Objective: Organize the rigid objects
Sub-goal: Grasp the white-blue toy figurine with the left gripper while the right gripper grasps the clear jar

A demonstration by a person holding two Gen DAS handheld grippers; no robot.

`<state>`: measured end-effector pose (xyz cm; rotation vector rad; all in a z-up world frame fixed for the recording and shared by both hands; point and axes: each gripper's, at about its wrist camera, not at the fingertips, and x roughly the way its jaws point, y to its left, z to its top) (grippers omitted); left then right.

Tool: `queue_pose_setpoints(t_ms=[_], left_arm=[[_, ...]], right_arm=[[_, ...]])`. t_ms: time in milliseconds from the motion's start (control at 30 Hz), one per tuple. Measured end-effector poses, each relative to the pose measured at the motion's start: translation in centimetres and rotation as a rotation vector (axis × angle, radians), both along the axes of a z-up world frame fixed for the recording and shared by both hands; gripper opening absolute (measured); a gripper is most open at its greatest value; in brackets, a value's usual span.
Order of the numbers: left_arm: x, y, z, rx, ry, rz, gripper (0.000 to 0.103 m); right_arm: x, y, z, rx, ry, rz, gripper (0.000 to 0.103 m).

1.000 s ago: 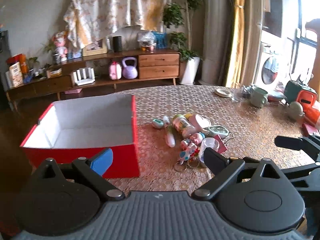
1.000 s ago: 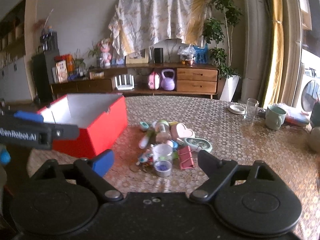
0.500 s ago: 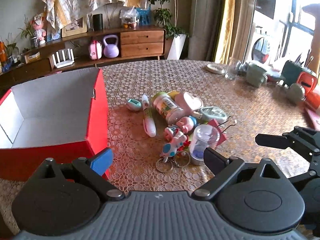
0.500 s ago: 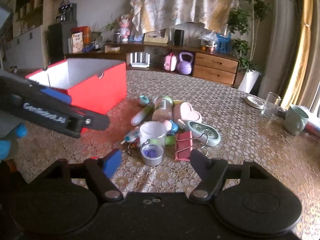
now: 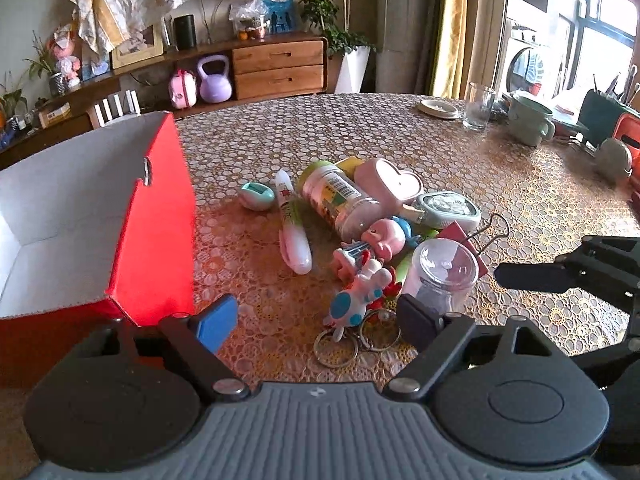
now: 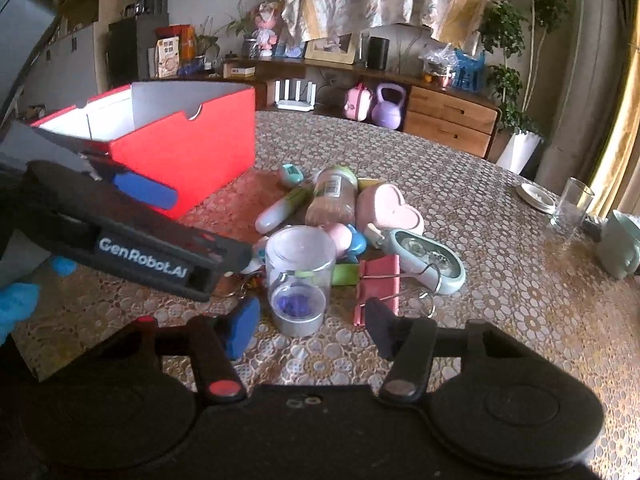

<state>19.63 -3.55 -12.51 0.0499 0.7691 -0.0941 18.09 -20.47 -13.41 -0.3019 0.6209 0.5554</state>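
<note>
Red cardboard box (image 5: 152, 240) stands left of the toy pile on the patterned table (image 5: 400, 128). Both grippers, left gripper (image 5: 316, 320) and right gripper (image 6: 308, 330), have been closing, nothing clamped; clear plastic jar (image 6: 300, 272) sits just ahead, hiding keyrings.

Upper right of the left wrist frame: empty glass (image 5: 478, 106), green mug (image 5: 530, 119); upper centre: purple kettlebell (image 5: 215, 79), wooden drawers (image 5: 279, 68)

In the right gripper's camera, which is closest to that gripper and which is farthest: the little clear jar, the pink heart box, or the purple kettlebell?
From the right gripper:
1. The clear jar, right in front of its fingers.
2. The pink heart box, farther back in the pile, slightly right.
3. The purple kettlebell, off the table, on the low shelf by the wall.
</note>
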Motion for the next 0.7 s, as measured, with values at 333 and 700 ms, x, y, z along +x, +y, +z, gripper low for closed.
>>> queue_pose_setpoints(t_ms=[333,700], left_arm=[[2.6,-0.2,-1.7,-0.021,0.046,-0.063,0.065],[3.3,0.0,-1.8,-0.102,0.078,-0.12,0.033]], right_arm=[[1.7,0.6,-0.7,0.001,0.002,0.044,0.05],[2.0,0.7,-0.6,0.07,0.032,0.019,0.039]])
